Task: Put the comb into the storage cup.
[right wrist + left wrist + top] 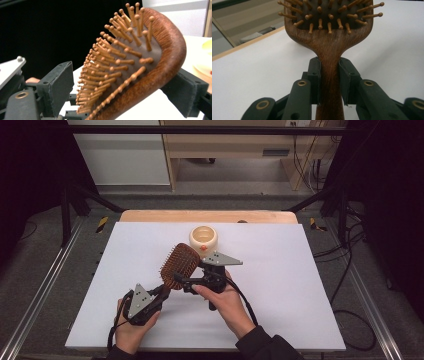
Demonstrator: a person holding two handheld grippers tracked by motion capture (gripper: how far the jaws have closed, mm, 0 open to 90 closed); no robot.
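Left claw [329, 82] clamps the stiff wooden hairbrush [179, 265] by its narrow handle; right claw [192, 282] gapes wide around the bristly head.

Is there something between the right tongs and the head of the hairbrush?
Nothing visible. The right tongs are open around the hairbrush head: one pad faces the bristles, the other lies behind its wooden back. The left tongs are clamped on the handle.

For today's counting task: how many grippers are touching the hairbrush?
2. The left gripper clamps the hairbrush handle; the right gripper straddles its head.
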